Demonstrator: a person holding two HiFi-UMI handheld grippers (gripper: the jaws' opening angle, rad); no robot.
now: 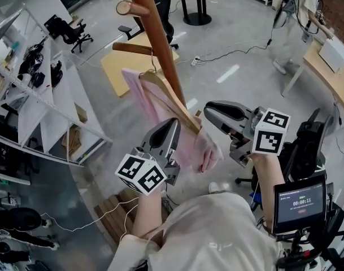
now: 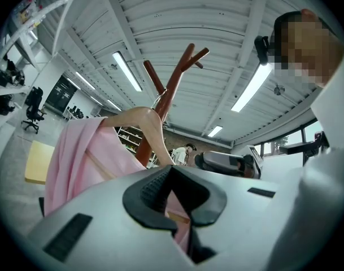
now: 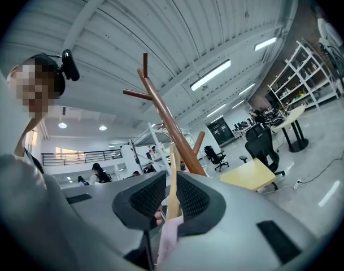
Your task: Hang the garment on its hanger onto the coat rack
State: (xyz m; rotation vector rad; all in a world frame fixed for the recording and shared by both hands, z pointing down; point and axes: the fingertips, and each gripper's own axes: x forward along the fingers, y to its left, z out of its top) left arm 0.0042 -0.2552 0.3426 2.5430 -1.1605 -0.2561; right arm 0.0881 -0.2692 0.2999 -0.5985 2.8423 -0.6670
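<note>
The brown wooden coat rack (image 1: 157, 27) rises in front of me, its pegs branching off at the top left. A wooden hanger (image 1: 166, 92) carrying a pink garment (image 1: 144, 103) is held up against the pole, its wire hook close under a peg; whether it rests on the peg I cannot tell. My left gripper (image 1: 170, 127) is shut on the garment's lower part (image 2: 75, 157), with pink cloth pinched in its jaws. My right gripper (image 1: 208, 114) is shut on the hanger's near arm (image 3: 173, 174), and pink cloth (image 3: 167, 239) hangs below its pads.
White shelving (image 1: 42, 100) runs along the left. A yellow table (image 1: 126, 66) and office chairs (image 1: 67, 30) stand behind the rack. A person (image 1: 296, 16) is at the far right beside a desk (image 1: 330, 72). A small screen (image 1: 299, 199) sits at lower right.
</note>
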